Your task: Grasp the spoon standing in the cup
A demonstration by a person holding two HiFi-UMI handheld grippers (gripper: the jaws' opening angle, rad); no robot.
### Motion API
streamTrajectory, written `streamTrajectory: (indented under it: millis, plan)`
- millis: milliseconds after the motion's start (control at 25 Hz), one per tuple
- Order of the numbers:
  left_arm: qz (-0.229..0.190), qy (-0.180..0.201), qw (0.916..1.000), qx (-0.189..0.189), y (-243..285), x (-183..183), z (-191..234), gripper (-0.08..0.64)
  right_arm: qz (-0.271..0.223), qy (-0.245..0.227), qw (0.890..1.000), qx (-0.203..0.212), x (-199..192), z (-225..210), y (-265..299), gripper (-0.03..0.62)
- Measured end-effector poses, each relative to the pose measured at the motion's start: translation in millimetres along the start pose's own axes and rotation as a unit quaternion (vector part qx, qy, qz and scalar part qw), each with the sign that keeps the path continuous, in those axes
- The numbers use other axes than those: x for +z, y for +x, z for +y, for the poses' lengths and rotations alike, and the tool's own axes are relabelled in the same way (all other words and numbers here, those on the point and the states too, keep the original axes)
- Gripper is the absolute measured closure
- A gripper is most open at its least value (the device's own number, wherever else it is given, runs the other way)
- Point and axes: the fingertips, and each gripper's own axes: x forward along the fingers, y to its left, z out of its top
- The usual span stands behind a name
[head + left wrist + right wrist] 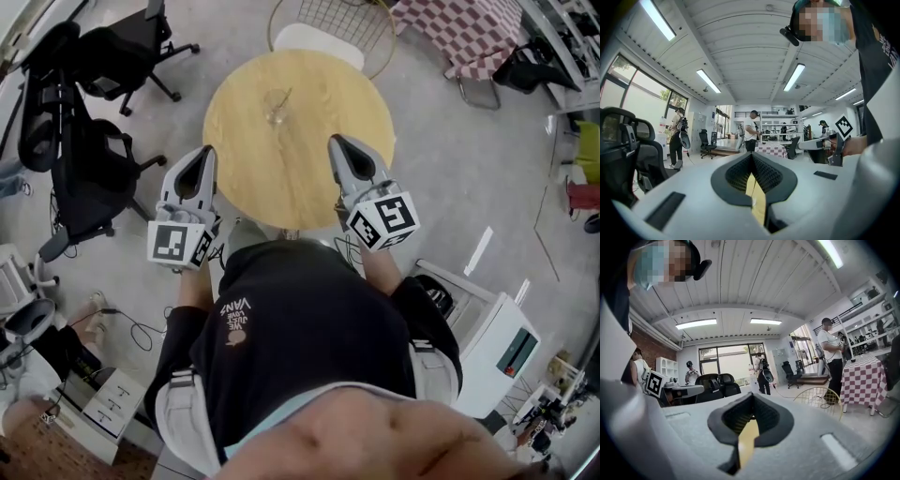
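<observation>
A clear glass cup (275, 111) stands on the far half of the round wooden table (309, 173), with a thin spoon (282, 97) leaning upright in it. My left gripper (207, 150) hovers at the table's near left edge, shut, with nothing in it. My right gripper (333, 141) hovers over the near right part of the table, also shut and empty. Both point toward the cup and sit well short of it. In the left gripper view the jaws (752, 157) meet at their tips; in the right gripper view (751, 398) they stand the same. The cup is hidden in both gripper views.
A white wire-backed chair (323, 33) stands behind the table. Black office chairs (80, 141) crowd the left side. A checked-cloth table (459, 33) is at the back right, a white cabinet (492, 342) at the near right. People stand far off in the room.
</observation>
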Motion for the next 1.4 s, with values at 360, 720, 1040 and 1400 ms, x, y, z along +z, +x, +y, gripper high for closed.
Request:
streamTrajectory:
  millis: [360,720,1040,1400]
  plan:
    - [0.005,-0.001,0.9979,-0.064,35.1,0.1,26.2,0.549,0.002,0.000,0.999,-0.053,-1.0,-6.6,29.9,0.595]
    - [0.008,0.003,0.9919,-0.127,64.7,8.2,64.1,0.549,-0.010,0.002,0.993,-0.116,-0.5,-2.3,66.3,0.595]
    - [0.009,0.001,0.9875,-0.157,79.6,7.5,92.1,0.549,-0.021,0.005,0.989,-0.148,0.7,-3.1,93.0,0.595]
    - [0.009,0.007,0.9853,-0.171,87.1,9.5,107.3,0.549,-0.017,-0.006,0.986,-0.163,-2.5,-14.7,112.5,0.595]
